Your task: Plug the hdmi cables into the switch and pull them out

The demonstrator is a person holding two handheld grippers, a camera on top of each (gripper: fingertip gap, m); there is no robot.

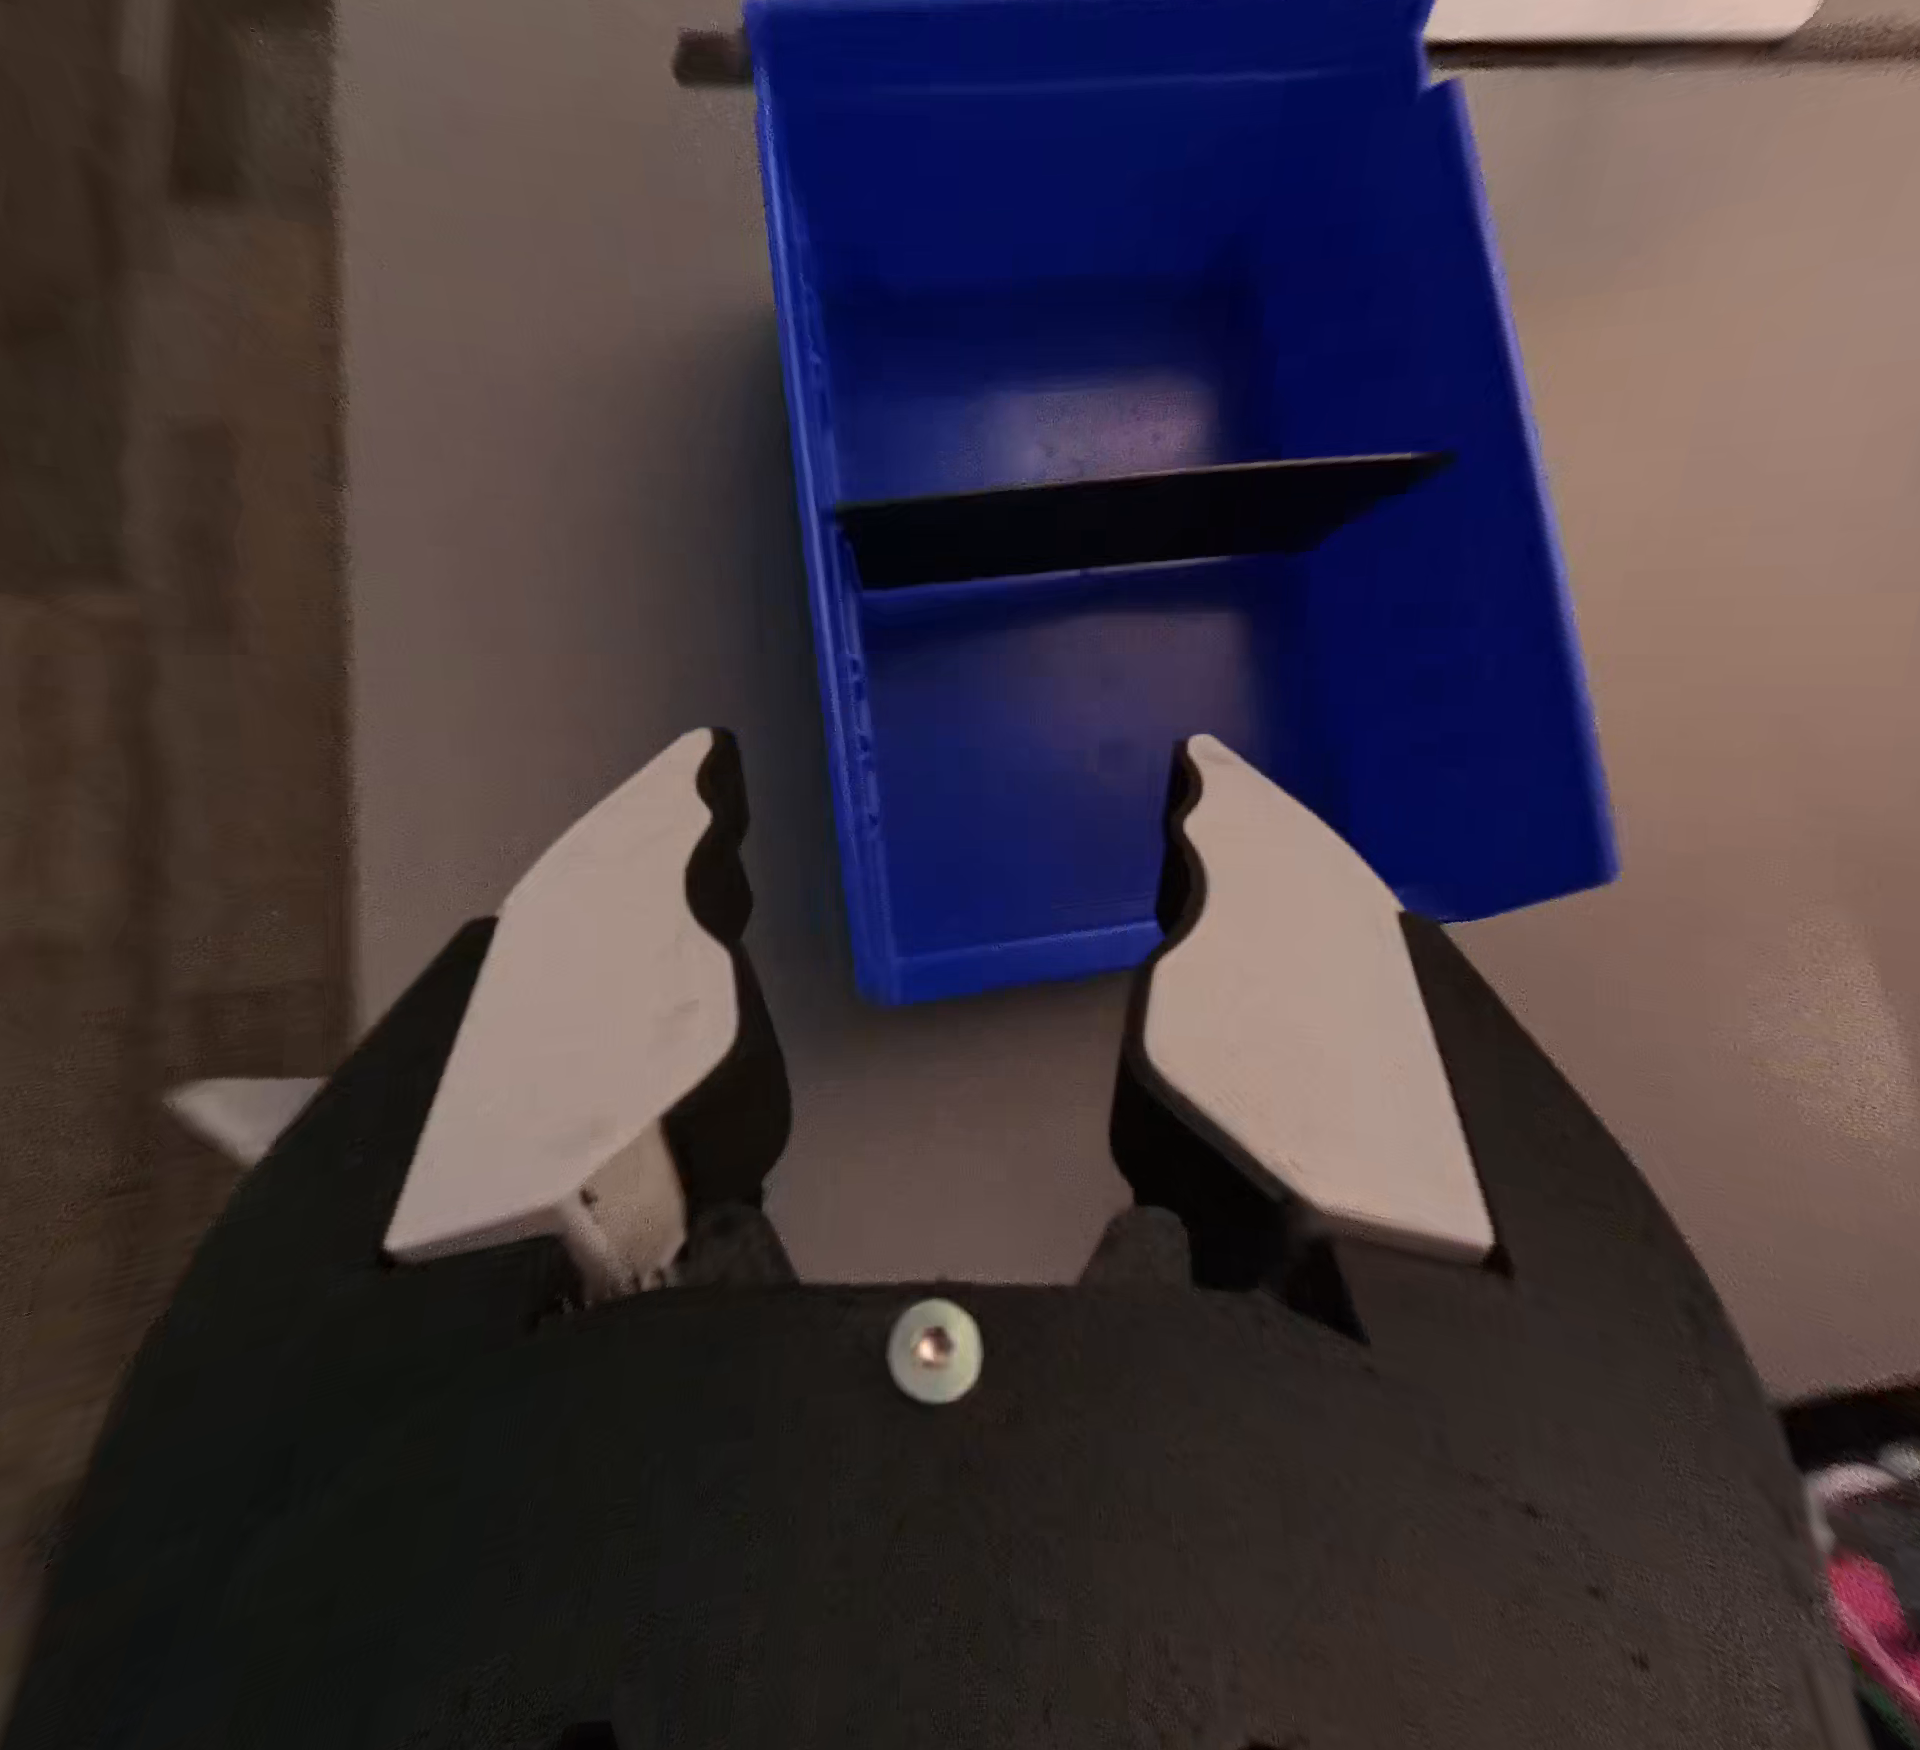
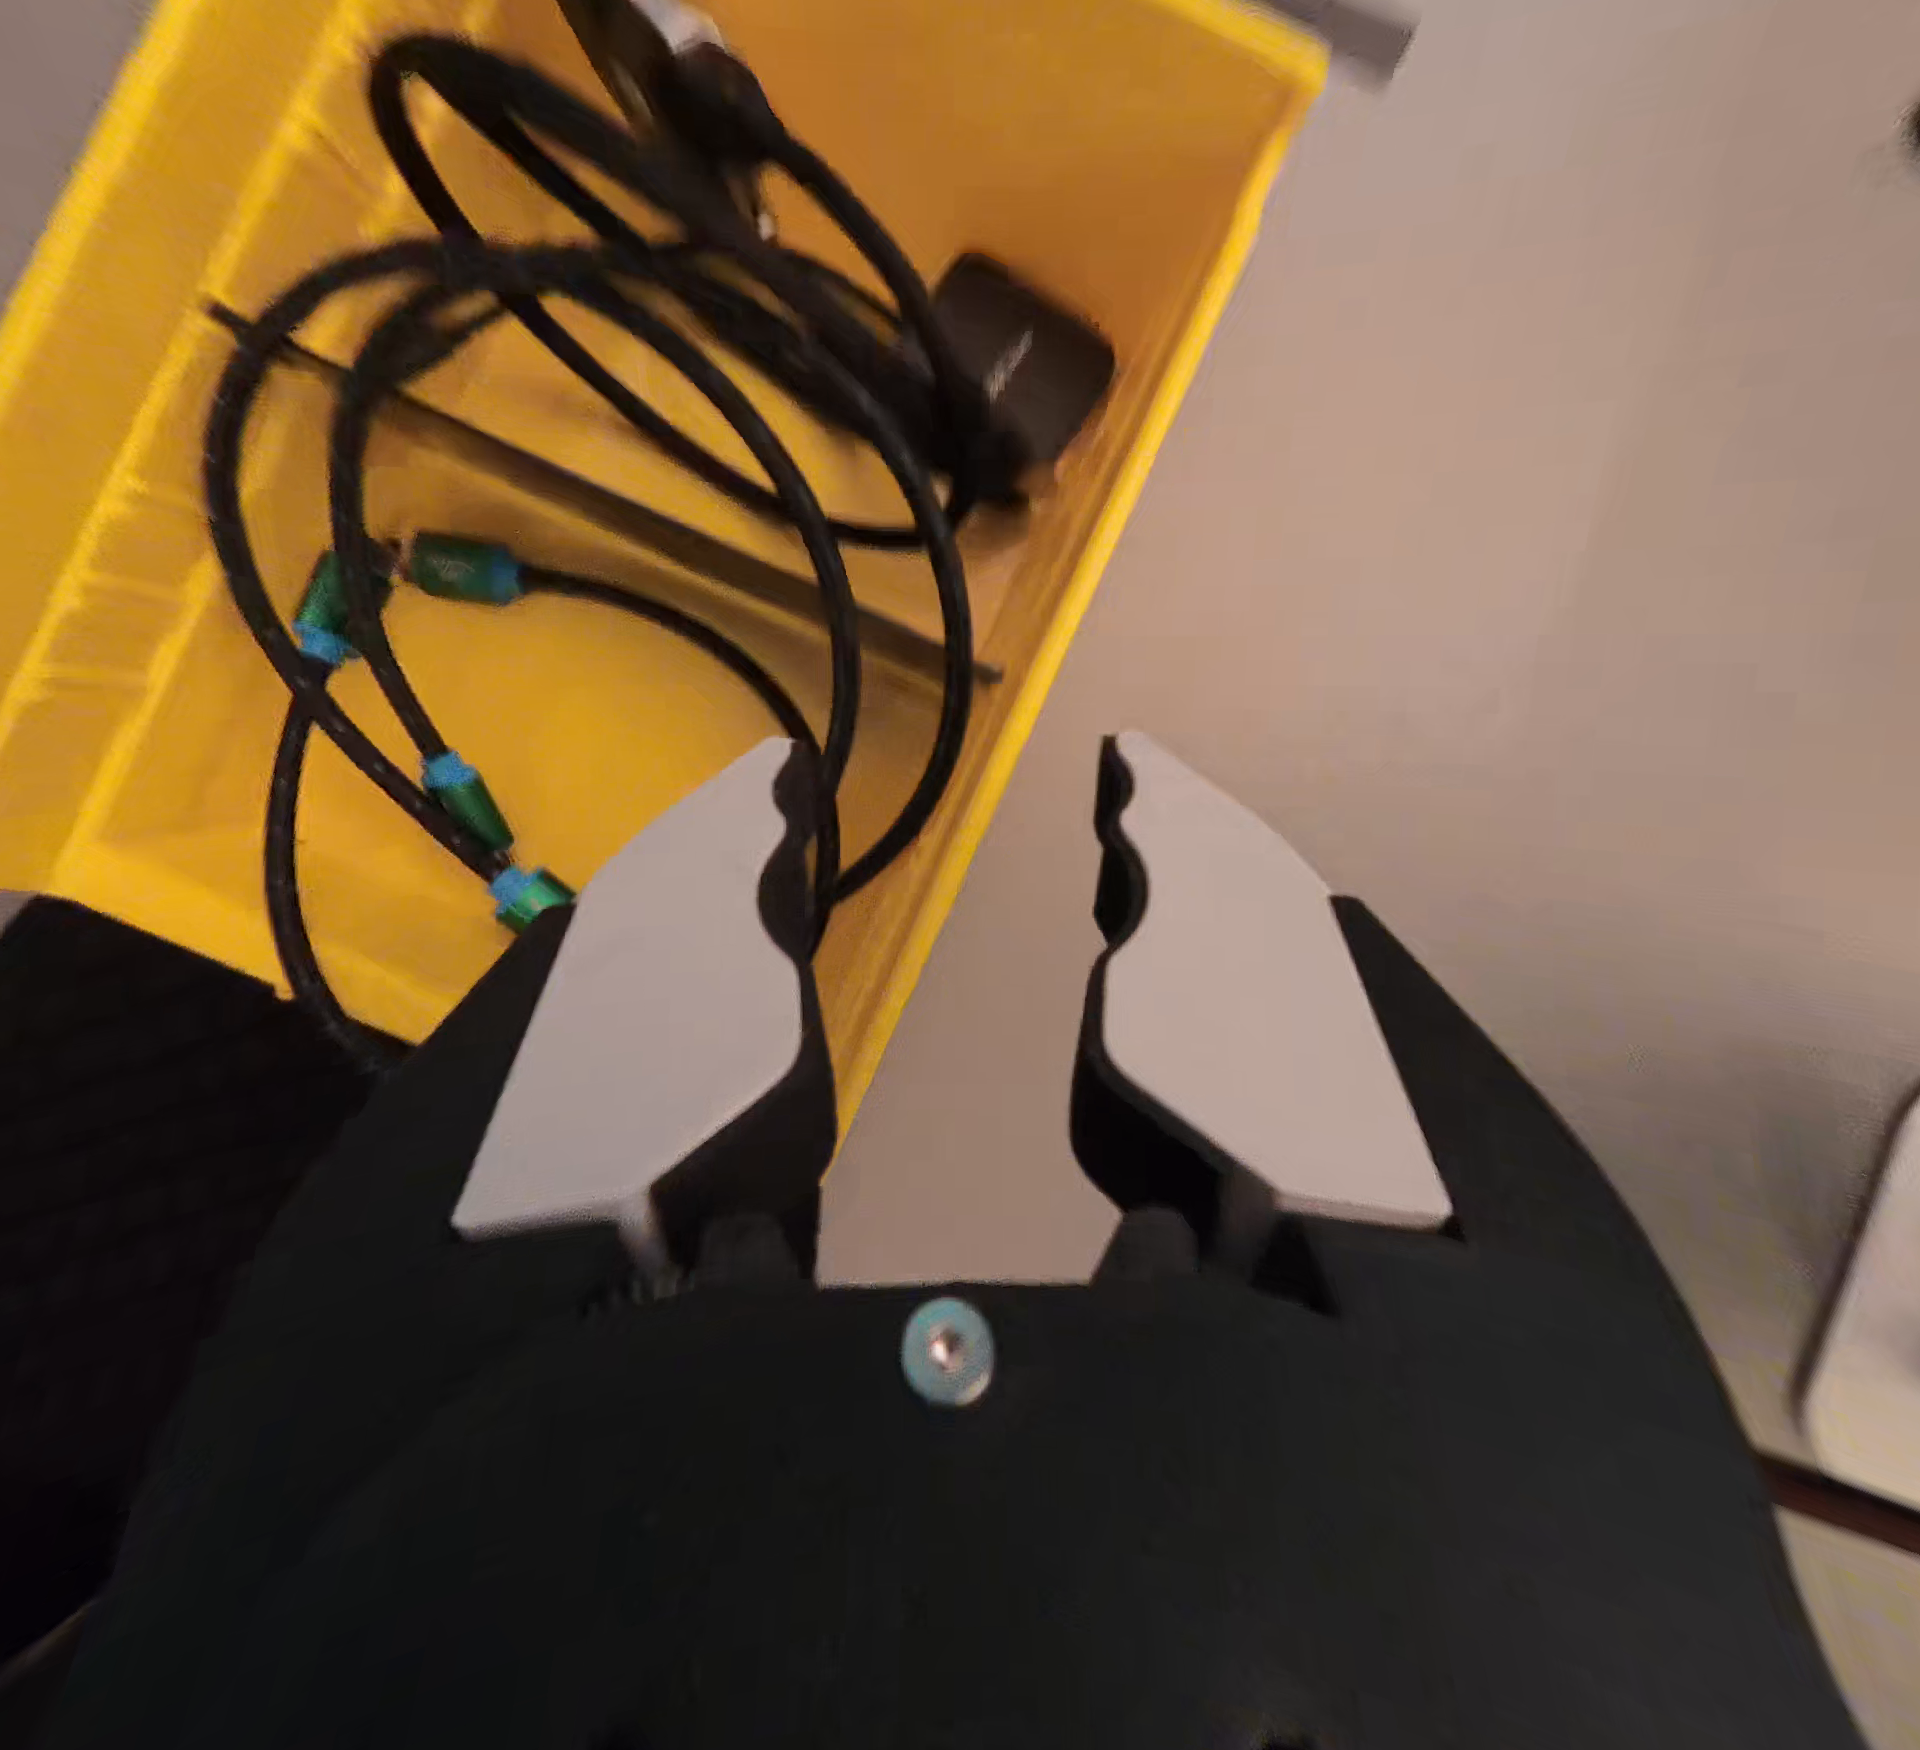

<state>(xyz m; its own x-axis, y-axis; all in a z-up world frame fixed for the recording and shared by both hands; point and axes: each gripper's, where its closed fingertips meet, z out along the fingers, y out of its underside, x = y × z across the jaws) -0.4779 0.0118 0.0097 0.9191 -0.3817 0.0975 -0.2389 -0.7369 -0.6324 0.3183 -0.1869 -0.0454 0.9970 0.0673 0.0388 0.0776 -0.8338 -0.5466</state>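
Left gripper (image 1: 961,744), jaws apart and holding nothing, hangs over the blue bin's (image 1: 1455,557) near rim. Right gripper (image 2: 951,744), likewise spread, straddles the yellow bin's (image 2: 1174,495) wall; inside, black cables (image 2: 727,412) (green-tipped) coil beside the switch (image 2: 1023,365).

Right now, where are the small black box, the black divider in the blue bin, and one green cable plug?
small black box (image 2: 1023,370), right wrist view, top face.
black divider (image 1: 1122,516), left wrist view, middle of its face.
green cable plug (image 2: 457,566), right wrist view, connector shell.

Left tool (image 1: 961,827), jaws apart, hovers over blue bin (image 1: 1455,557).
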